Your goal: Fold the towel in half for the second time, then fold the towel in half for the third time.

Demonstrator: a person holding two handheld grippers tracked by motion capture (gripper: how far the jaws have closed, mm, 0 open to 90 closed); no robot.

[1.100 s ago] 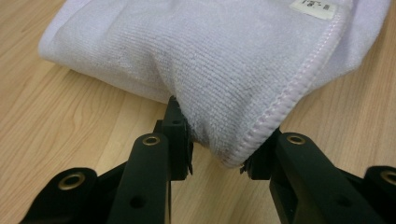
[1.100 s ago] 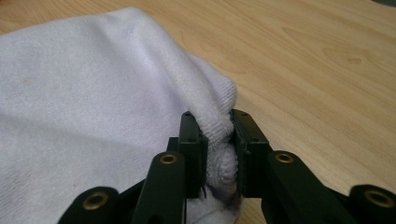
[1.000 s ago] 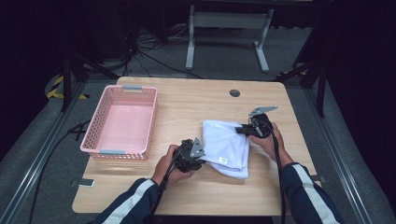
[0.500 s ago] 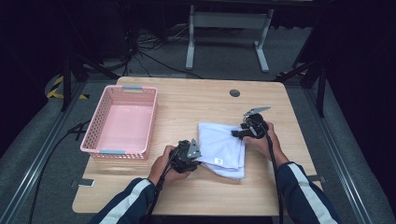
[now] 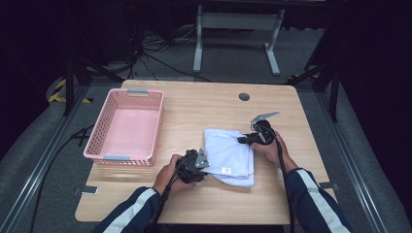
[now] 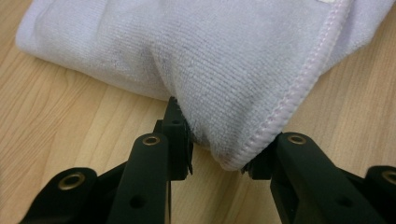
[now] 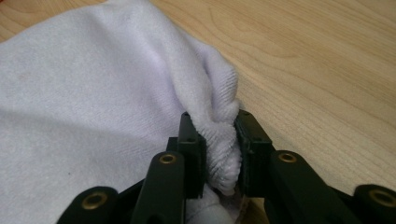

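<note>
- The cloth (image 5: 228, 156) lies folded on the table (image 5: 194, 104), right of the basket (image 5: 127, 126) and well apart from it.
- Its long axis runs from the far corner, nearer the basket's far end, toward the person, slanting slightly away from the basket; the folded end with the small tag points at the person.
- The left tool (image 5: 200, 162) sits at the cloth's near corner on the basket side. In the left gripper view (image 6: 224, 149) its jaws pinch a stitched hem corner of the cloth between them.
- The right tool (image 5: 241, 140) is at the cloth's edge farthest from the basket. In the right gripper view (image 7: 219, 154) it is clamped on a bunched ridge of cloth, pads pressing in from both sides.
- Hard to read: from the high view both tools' jaws are masked by their bodies and the hands (image 5: 171, 174), so the grip itself is not visible there. How many layers the fold has cannot be told. The tag's print is too small to read.
- Against the earlier frames: the cloth was wider and flatter, reaching farther from the basket; now it is narrower and bunched. The right tool's jaws have just been closing, with cloth between them, and it stands closer to the basket than before. The left tool has kept its spot.
</note>
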